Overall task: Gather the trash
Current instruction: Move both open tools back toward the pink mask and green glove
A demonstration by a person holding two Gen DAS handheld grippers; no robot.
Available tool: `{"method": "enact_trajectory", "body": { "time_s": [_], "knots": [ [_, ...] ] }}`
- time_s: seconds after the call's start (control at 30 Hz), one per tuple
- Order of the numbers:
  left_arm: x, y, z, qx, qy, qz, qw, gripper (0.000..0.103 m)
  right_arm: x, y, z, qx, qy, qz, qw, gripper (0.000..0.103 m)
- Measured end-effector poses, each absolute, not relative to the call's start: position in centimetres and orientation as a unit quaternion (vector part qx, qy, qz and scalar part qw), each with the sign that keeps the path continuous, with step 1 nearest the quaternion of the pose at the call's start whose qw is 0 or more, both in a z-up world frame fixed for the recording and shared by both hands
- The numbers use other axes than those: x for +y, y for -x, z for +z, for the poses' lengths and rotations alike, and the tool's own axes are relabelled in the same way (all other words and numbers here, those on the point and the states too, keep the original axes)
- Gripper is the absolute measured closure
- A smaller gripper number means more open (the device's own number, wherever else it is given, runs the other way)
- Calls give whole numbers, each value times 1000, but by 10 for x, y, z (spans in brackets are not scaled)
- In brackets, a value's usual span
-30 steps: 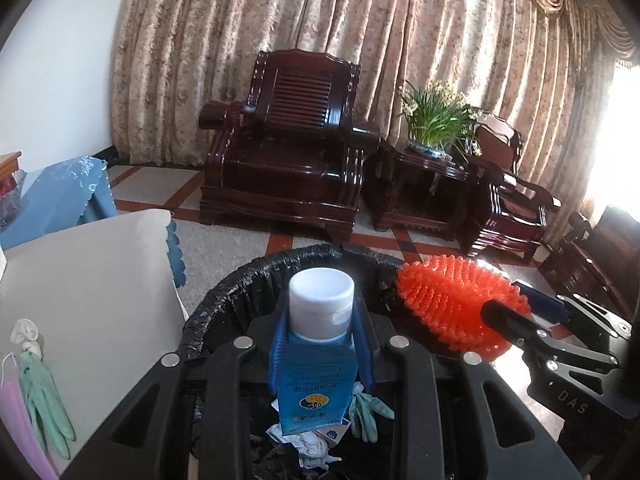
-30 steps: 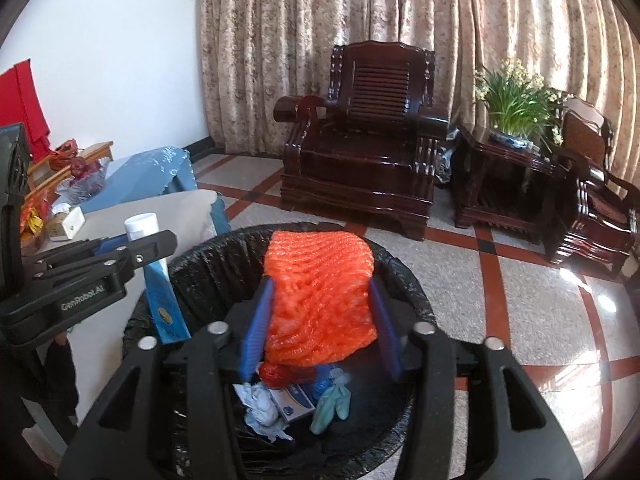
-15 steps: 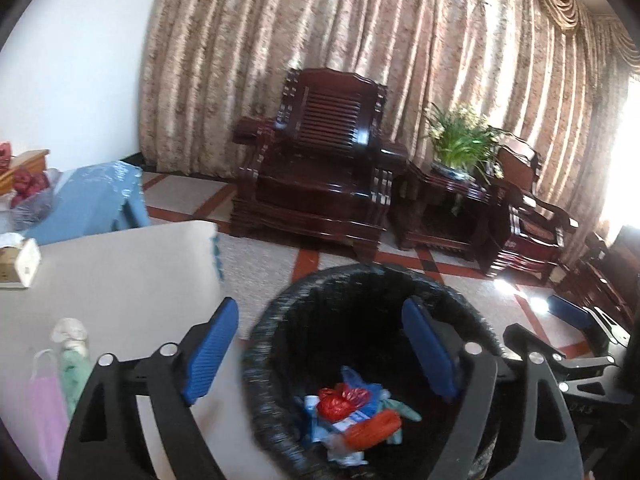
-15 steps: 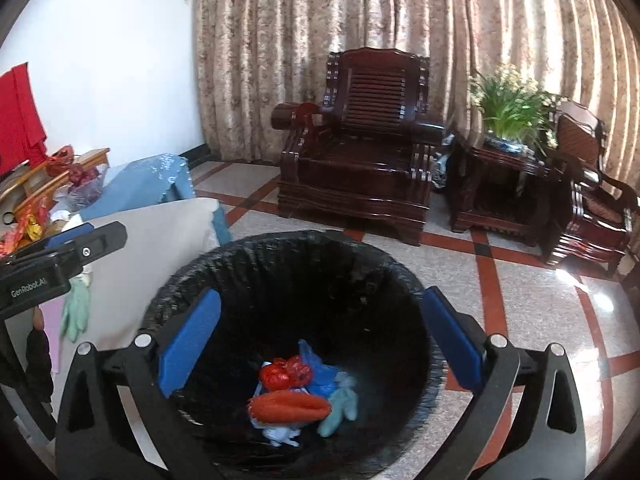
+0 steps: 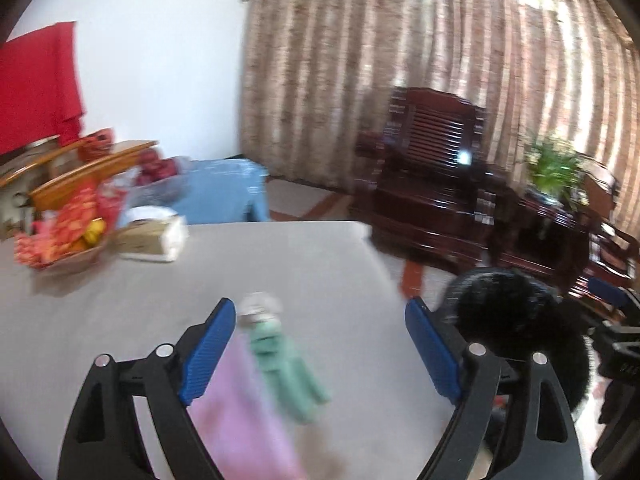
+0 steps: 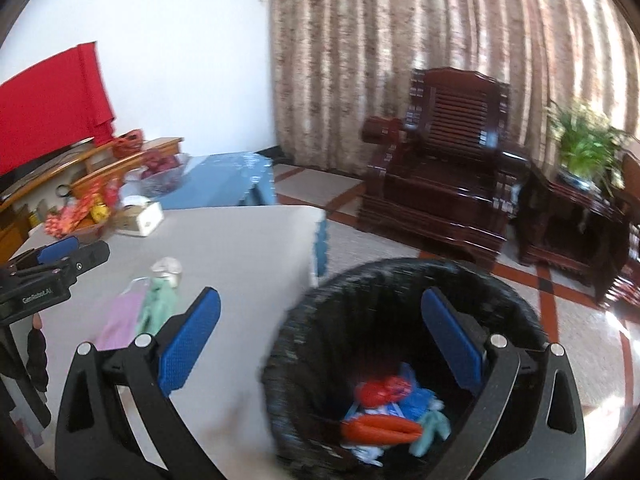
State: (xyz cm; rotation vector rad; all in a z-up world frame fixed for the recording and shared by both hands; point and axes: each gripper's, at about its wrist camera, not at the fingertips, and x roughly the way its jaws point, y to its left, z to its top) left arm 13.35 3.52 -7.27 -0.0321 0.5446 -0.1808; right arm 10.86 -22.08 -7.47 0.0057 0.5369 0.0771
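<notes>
Inside the black-lined bin, orange netting, red wrapper and crumpled scraps are lying; both the left gripper and the right gripper are gaping wide, gripping nothing.

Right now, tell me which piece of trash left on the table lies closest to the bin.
The green glove. The pink mask lies on its far side from the black bin.

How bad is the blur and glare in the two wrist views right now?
Left wrist view: heavy motion smear, the mint-green glove and pink face mask on the grey table are soft, while the left gripper stays sharp. Right wrist view: milder smear, the black bin-liner rim streaks, and the patterned curtain blows out at upper right.
</notes>
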Motion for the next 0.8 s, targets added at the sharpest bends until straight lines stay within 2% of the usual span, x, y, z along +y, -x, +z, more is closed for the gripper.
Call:
{"method": "enact_trajectory", "body": {
  "time_s": [0.4,0.8],
  "knots": [
    [119,-132,-91,279,25,0,960,18,-122,-141,-78,258,17,120,958,5],
    [159,-147,-119,304,36,39,951,18,-52,-195,-133,308,29,150,939,6]
  ]
}}
